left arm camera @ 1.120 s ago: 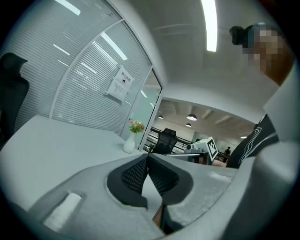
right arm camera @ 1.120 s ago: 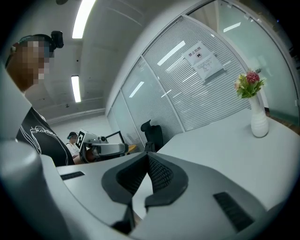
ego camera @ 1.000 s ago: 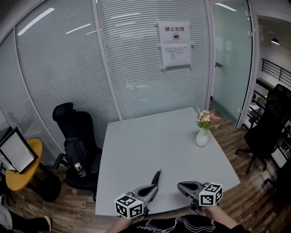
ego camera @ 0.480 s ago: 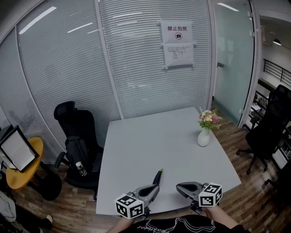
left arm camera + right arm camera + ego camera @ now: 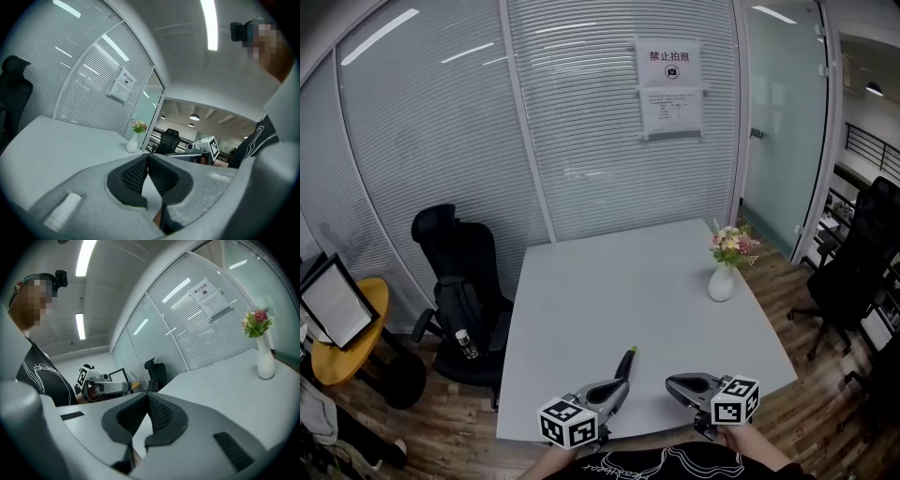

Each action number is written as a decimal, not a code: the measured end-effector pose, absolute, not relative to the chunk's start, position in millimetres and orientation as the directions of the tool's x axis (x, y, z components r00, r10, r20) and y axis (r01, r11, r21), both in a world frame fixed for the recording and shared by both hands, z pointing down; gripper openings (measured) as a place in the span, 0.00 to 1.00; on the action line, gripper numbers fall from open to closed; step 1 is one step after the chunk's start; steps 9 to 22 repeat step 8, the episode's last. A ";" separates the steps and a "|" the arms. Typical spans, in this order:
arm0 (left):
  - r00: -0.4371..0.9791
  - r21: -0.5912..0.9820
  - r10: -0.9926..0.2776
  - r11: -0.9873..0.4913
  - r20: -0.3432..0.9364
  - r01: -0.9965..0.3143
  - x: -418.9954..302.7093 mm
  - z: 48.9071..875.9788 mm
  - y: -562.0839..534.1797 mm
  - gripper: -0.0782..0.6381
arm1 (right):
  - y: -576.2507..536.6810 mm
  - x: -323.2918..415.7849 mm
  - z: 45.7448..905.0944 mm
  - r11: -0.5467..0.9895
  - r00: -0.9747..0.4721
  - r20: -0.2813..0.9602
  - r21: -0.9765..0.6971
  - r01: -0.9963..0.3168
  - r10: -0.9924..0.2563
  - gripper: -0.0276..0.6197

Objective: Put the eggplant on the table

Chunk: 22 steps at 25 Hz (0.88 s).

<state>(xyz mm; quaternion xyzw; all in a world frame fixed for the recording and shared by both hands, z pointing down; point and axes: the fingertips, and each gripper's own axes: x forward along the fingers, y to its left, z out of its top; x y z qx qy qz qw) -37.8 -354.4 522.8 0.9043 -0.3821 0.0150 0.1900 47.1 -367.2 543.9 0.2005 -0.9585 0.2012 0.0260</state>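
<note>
A small dark eggplant (image 5: 624, 365) with a green stem lies on the grey table (image 5: 609, 281) near its front edge. My left gripper (image 5: 618, 384) sits right behind it with its jaws shut; I cannot tell whether the tips touch it. In the left gripper view the pads (image 5: 136, 174) meet at the tip of the left gripper (image 5: 147, 156) with nothing between them, and the eggplant is hidden. My right gripper (image 5: 669, 382) hovers to the right, apart from the eggplant. The right gripper (image 5: 147, 395) is shut and holds nothing.
A white vase of flowers (image 5: 721, 279) stands at the table's right edge. A black office chair (image 5: 457, 281) is at the table's left, a yellow round table (image 5: 352, 337) beyond it. Another black chair (image 5: 861, 267) stands at the far right. Glass walls close the back.
</note>
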 end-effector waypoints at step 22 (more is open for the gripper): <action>0.698 0.335 -0.693 -0.625 0.178 -0.706 -37.0 526.3 -354.0 0.13 | -366.8 47.8 547.2 0.840 -0.920 0.135 -0.377 -0.390 -0.367 0.06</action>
